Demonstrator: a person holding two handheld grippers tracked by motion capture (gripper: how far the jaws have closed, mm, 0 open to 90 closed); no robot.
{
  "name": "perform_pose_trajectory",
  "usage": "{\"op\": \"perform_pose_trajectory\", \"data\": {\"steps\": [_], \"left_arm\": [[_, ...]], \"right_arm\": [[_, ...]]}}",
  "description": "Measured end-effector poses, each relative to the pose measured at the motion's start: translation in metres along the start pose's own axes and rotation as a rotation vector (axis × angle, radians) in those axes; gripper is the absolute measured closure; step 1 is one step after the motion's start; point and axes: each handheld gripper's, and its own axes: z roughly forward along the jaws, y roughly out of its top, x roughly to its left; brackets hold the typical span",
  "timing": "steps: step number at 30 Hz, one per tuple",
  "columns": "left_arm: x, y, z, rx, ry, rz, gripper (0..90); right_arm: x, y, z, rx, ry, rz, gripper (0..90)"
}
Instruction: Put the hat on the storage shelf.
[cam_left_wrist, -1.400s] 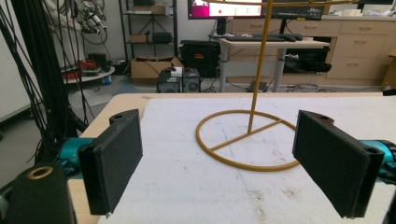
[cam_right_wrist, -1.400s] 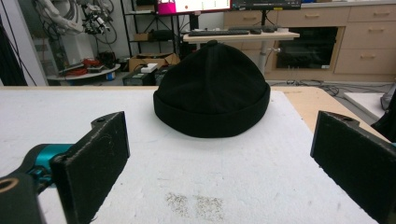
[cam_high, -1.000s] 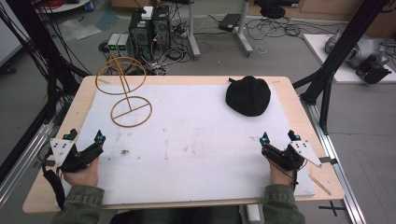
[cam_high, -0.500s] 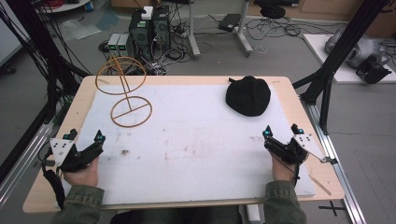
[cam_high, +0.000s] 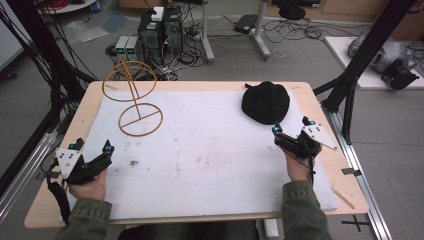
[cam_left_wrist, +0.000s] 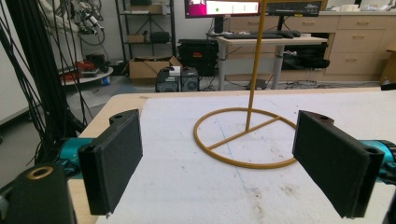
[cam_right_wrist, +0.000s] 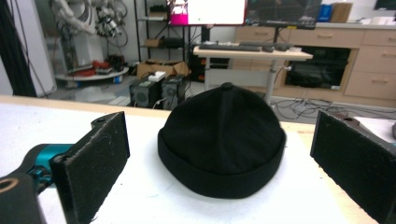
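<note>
A black brimless cap (cam_high: 265, 102) lies at the table's far right, crown up; in the right gripper view the cap (cam_right_wrist: 222, 140) sits just ahead between the wide-apart jaws. My right gripper (cam_high: 291, 127) is open, just short of the cap. A tan wire stand (cam_high: 134, 97) with a ring base and an upper ring on a post stands at the far left. In the left gripper view the stand's base ring (cam_left_wrist: 246, 136) lies ahead. My left gripper (cam_high: 93, 147) rests open near the front left edge, empty.
A white sheet (cam_high: 210, 150) covers most of the wooden table (cam_high: 320, 100). Black frame posts (cam_high: 360, 60) rise beside the right edge, cables and computer boxes (cam_high: 160, 30) lie on the floor beyond the far edge.
My right gripper has moved forward and up the table toward the cap. The left gripper has stayed put.
</note>
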Motion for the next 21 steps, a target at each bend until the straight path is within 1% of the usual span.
{"op": "perform_pose_trajectory", "data": {"steps": [2,3,4,5,7,9,11,14,16,18,19,20,21], "left_arm": [[-0.001,-0.001,0.001,-0.004,0.001,-0.002,16.3],[-0.001,-0.001,0.001,-0.004,0.001,-0.002,16.3],[-0.001,-0.001,0.001,0.001,-0.003,0.004,16.3],[-0.001,-0.001,0.001,0.000,-0.003,0.004,16.3],[-0.001,-0.001,0.001,-0.001,0.001,0.001,16.3],[0.000,0.000,0.001,0.000,0.006,0.003,16.4],[0.001,0.000,0.001,-0.001,0.013,0.001,16.4],[0.002,0.000,0.001,-0.004,0.018,-0.007,16.5],[0.003,-0.001,0.001,-0.004,0.018,-0.008,16.5],[0.003,-0.001,0.001,-0.004,0.016,-0.008,16.5],[0.002,-0.001,0.001,-0.005,0.014,-0.010,16.5],[0.002,-0.001,0.001,-0.004,0.013,-0.010,16.5],[0.002,-0.001,0.001,-0.004,0.013,-0.010,16.5]], "right_arm": [[0.002,0.000,0.006,0.004,0.005,-0.025,3.6],[0.003,0.000,0.010,0.014,0.011,-0.028,3.6],[0.004,0.000,0.013,0.018,0.015,-0.041,3.6],[0.004,0.000,0.016,0.022,0.012,-0.048,3.5],[0.004,0.001,0.023,0.036,0.017,-0.044,3.6],[0.005,0.002,0.028,0.047,0.020,-0.055,3.6],[0.005,0.003,0.033,0.046,0.020,-0.064,3.6],[0.005,0.005,0.039,0.063,0.023,-0.045,3.7],[0.006,0.006,0.044,0.062,0.019,-0.055,3.7],[0.007,0.007,0.047,0.063,0.017,-0.052,3.7],[0.008,0.007,0.053,0.057,0.004,-0.057,3.7],[0.008,0.007,0.056,0.060,-0.007,-0.066,3.8],[0.008,0.007,0.056,0.060,-0.007,-0.066,3.8]]}}
